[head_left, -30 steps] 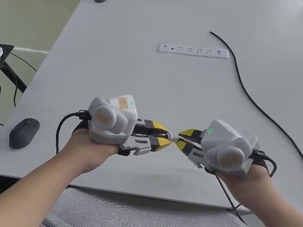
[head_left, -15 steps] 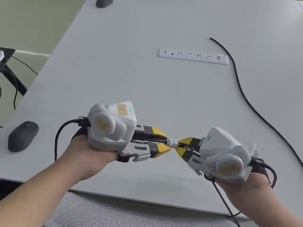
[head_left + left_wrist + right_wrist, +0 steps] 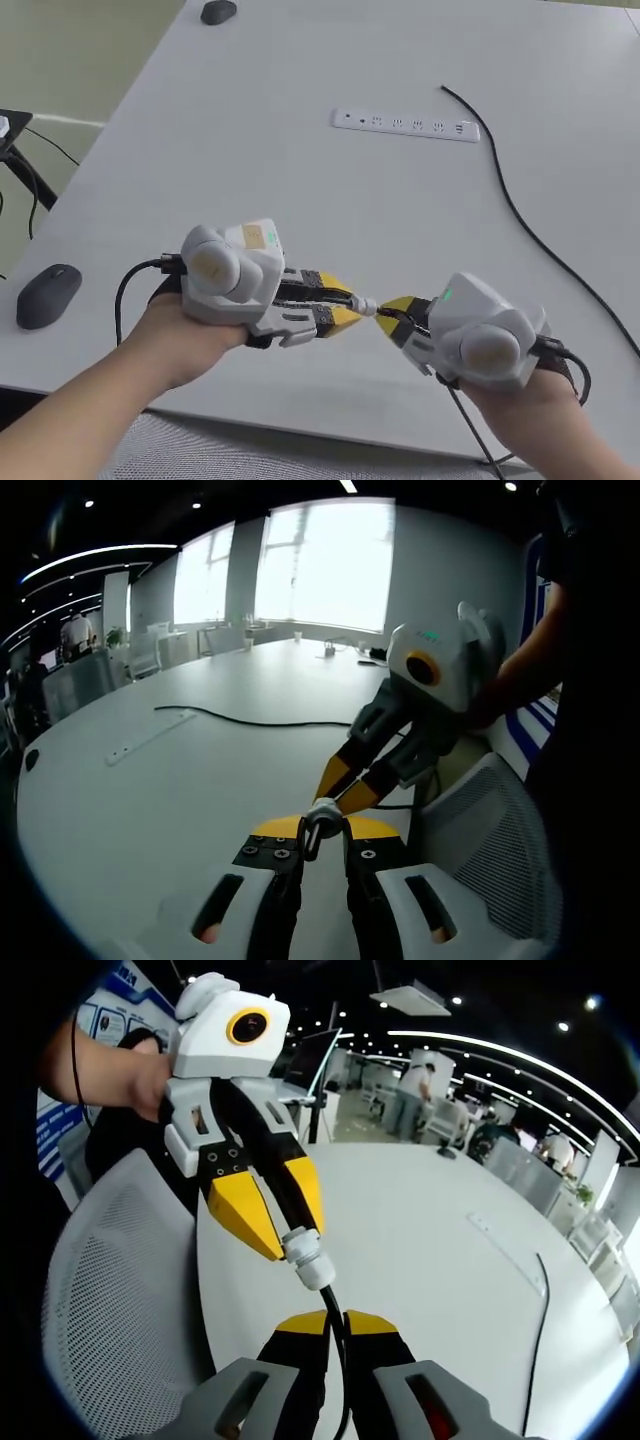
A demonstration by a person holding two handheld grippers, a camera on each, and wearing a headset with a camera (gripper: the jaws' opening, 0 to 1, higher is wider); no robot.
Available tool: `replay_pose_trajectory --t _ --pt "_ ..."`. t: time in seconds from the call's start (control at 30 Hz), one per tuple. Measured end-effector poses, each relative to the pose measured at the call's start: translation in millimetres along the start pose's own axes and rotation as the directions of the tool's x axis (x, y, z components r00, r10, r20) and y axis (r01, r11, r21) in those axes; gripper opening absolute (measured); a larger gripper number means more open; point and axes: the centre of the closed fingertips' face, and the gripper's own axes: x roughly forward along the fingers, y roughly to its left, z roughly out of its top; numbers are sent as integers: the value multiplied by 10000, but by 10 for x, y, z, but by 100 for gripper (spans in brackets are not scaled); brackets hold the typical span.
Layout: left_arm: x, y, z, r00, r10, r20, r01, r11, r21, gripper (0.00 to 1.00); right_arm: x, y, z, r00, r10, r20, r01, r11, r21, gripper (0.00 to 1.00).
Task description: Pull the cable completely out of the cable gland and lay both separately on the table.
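Left gripper [image 3: 343, 303]: clamped on cable gland [image 3: 365, 306], above the surface [image 3: 300, 180].
Link: cable [image 3: 331, 1312] leaves the gland at 3 o'clock, not yet free.
Right gripper [image 3: 391, 317]: pinching cable. Advise a straight 3 o'clock pull, left braced.

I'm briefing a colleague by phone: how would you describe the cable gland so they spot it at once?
On the grey-white table, look near the front edge where two claws meet tip to tip. The cable gland is pinched in the yellow tips of the left claw: a small white fitting, unlike the thin black cable that leaves it into the right claw.
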Motion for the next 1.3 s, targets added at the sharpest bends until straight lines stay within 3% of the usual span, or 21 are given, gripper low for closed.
replay_pose_trajectory --t 0.5,0.9,1.07,1.3 --pt "-48 2 24 9997 196 172 -196 9998 -40 15 -81 -129 -322 9963 -303 -805 409 9903 1326 0" --pt "-60 24 -8 9991 396 149 -392 9989 -251 15 -144 -153 -542 9927 -447 -1121 600 9887 1373 0" --pt "-56 -23 -13 9992 407 56 -405 9989 -243 15 -196 -199 -617 9915 -574 -1166 753 9850 1551 0" --pt "-15 -67 -25 9995 310 14 -310 9990 -312 15 -227 -254 -622 9910 -674 -1156 874 9803 1773 0"
